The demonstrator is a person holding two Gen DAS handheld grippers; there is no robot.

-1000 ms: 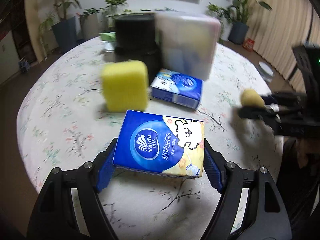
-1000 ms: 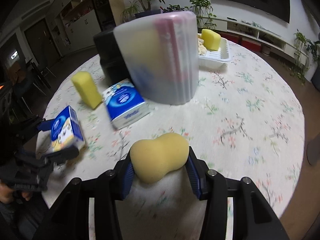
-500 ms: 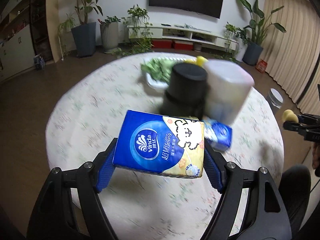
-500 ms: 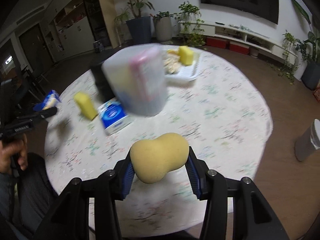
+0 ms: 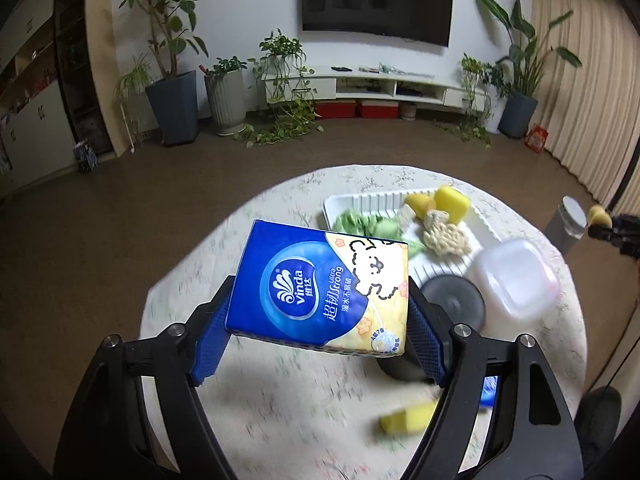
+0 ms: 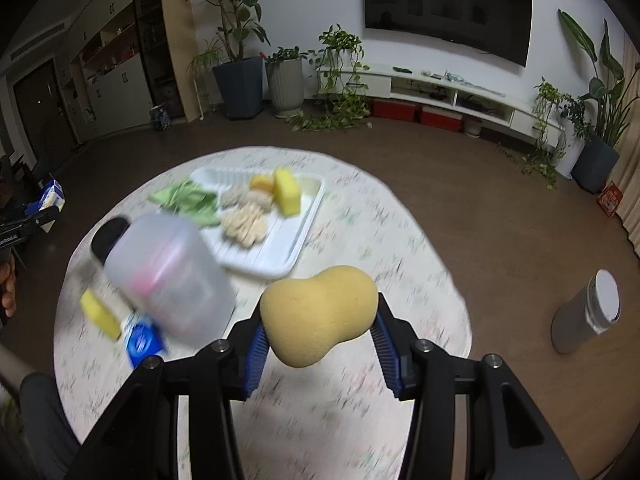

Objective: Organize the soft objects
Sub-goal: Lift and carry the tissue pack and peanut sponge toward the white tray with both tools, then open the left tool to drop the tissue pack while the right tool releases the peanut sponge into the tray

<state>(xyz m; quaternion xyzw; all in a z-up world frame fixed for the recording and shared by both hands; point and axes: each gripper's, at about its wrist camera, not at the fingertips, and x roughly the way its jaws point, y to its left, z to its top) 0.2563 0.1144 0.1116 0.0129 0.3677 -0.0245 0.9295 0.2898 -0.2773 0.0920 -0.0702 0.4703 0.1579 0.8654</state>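
Observation:
My left gripper (image 5: 320,332) is shut on a blue Vinda tissue pack (image 5: 320,288) and holds it high above the round table (image 5: 280,408). My right gripper (image 6: 318,342) is shut on a tan peanut-shaped sponge (image 6: 318,316), also high above the table (image 6: 380,232). A white tray (image 6: 280,256) on the far side holds a yellow sponge (image 6: 287,191), green cloth (image 6: 188,200) and beige pieces. The tray also shows in the left wrist view (image 5: 360,202). Another yellow sponge (image 6: 100,314) and a second blue tissue pack (image 6: 142,342) lie on the table.
A translucent plastic container (image 6: 172,276) and a black cylinder (image 6: 110,234) stand on the table near the tray. A grey bin (image 6: 588,316) stands on the floor to the right. Potted plants and a TV cabinet line the far wall.
Both grippers have risen well above the table with their loads still held. The table and its objects now appear much smaller and further below.

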